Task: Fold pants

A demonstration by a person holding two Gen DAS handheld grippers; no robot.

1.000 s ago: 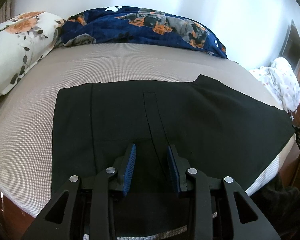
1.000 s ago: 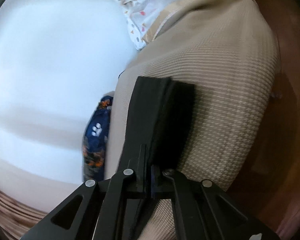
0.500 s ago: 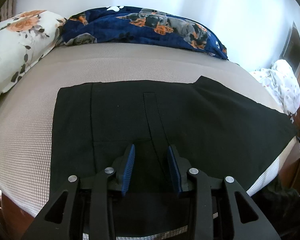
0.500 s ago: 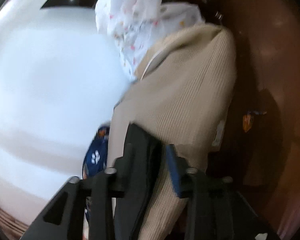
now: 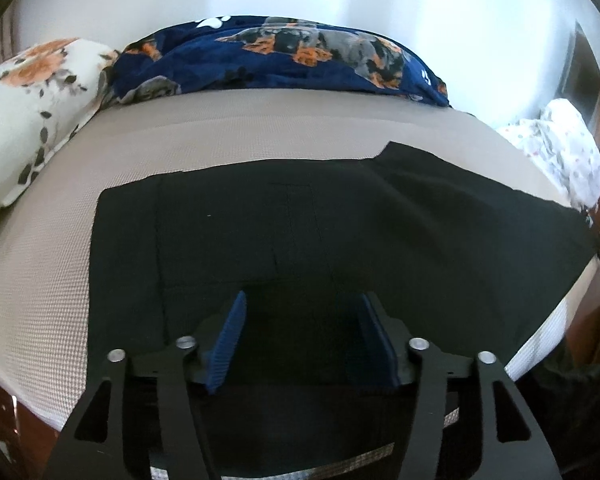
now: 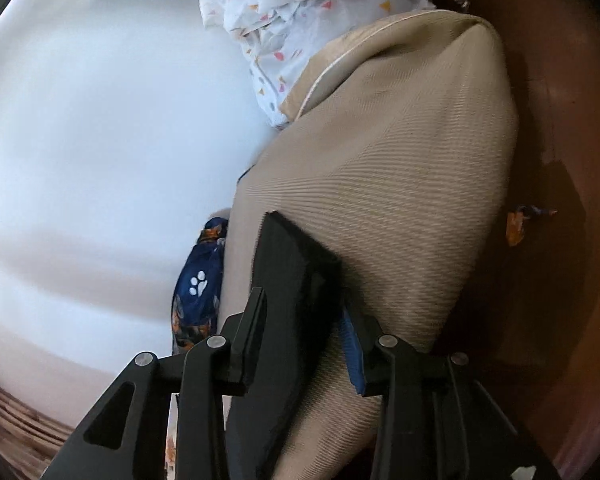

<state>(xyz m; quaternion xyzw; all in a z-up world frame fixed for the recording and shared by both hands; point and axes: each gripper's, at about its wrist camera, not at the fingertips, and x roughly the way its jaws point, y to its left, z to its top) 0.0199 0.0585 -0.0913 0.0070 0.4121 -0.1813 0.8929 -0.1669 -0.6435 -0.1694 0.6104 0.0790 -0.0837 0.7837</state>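
Black pants (image 5: 340, 220) lie flat across the beige mattress (image 5: 260, 128), reaching its near and right edges. My left gripper (image 5: 303, 304) hovers over the near part of the pants. Its jaws are opening and stand wide, and the blue pads (image 5: 228, 332) press on nothing. In the right wrist view the bed appears tipped on its side. The layered end of the pants (image 6: 296, 264) lies on the mattress (image 6: 400, 180) between the parted jaws of my right gripper (image 6: 300, 312). There the blue pad (image 6: 350, 344) stands off the cloth.
A floral pillow (image 5: 28, 112) lies at the left and a navy dog-print blanket (image 5: 280, 56) along the far side by the white wall. White patterned bedding (image 5: 560, 148) is bunched at the right corner. Brown wood (image 6: 560, 120) borders the mattress.
My left jaws have spread much wider over the pants. My right gripper, shut on the pants' end a second ago, has let go and its jaws now stand apart.
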